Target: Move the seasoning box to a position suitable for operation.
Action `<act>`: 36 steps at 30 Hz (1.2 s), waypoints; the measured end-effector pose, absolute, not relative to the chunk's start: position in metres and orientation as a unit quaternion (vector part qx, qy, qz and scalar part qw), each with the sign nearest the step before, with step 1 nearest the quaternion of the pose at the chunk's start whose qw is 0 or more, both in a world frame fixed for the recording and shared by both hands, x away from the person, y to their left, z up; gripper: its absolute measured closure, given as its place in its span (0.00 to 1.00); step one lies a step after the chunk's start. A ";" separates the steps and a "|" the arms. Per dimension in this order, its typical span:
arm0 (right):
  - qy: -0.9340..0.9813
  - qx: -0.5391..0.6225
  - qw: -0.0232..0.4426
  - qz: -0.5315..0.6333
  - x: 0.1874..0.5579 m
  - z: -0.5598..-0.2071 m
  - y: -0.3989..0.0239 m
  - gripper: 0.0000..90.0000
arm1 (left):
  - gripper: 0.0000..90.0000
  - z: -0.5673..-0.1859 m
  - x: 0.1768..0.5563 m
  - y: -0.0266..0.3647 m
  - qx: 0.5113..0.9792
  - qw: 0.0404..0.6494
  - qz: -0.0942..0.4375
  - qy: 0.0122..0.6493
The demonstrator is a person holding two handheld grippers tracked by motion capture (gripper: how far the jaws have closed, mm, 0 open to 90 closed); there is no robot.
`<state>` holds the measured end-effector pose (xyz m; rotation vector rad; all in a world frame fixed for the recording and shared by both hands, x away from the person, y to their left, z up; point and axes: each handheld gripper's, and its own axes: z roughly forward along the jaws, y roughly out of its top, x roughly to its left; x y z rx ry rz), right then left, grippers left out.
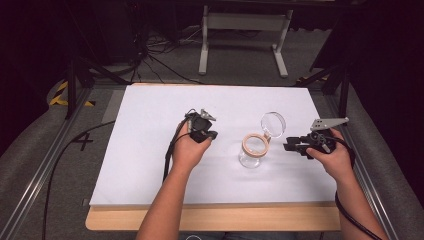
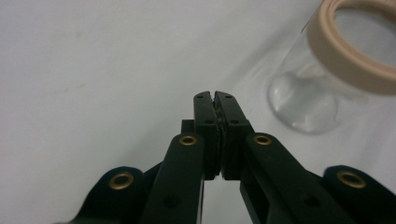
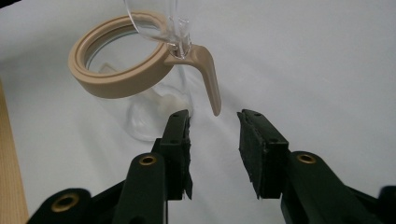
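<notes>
Bare white tabletop (image 1: 150,165) is seen across the left half and the lower right of the high view, where free passage is offered. Right of centre, the way is blocked by a glass jar (image 1: 251,154) with its clear lid (image 1: 273,124) swung up, flanked by the left gripper (image 1: 212,135) and right gripper (image 1: 287,146).

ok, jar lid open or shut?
Open. The clear lid is flipped back on its hinge behind the jar, and the tan rim frames an uncovered mouth. Jar stands upright.
</notes>
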<state>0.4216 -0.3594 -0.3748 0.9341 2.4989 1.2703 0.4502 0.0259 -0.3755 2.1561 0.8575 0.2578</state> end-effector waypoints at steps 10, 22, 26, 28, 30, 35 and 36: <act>0.843 0.317 0.072 0.430 0.424 -0.380 -0.355 0.74 | 1.00 -0.379 0.458 -0.007 0.851 0.410 0.076 0.321; 0.841 0.318 0.047 0.435 0.423 -0.380 -0.351 0.79 | 1.00 -0.402 0.466 -0.022 0.851 0.410 0.062 0.322; 0.842 0.316 0.042 0.435 0.422 -0.379 -0.350 0.82 | 1.00 -0.411 0.465 -0.028 0.857 0.402 0.055 0.318; 0.846 0.313 0.040 0.430 0.421 -0.379 -0.350 0.86 | 1.00 -0.415 0.463 -0.031 0.858 0.403 0.047 0.314; 0.851 0.306 0.042 0.423 0.421 -0.378 -0.350 0.93 | 1.00 -0.417 0.461 -0.034 0.860 0.406 0.046 0.305; 0.856 0.302 0.051 0.417 0.421 -0.377 -0.349 0.96 | 1.00 -0.420 0.457 -0.037 0.865 0.402 0.039 0.297; 0.857 0.301 0.053 0.416 0.421 -0.377 -0.350 0.96 | 1.00 -0.420 0.456 -0.037 0.866 0.399 0.038 0.300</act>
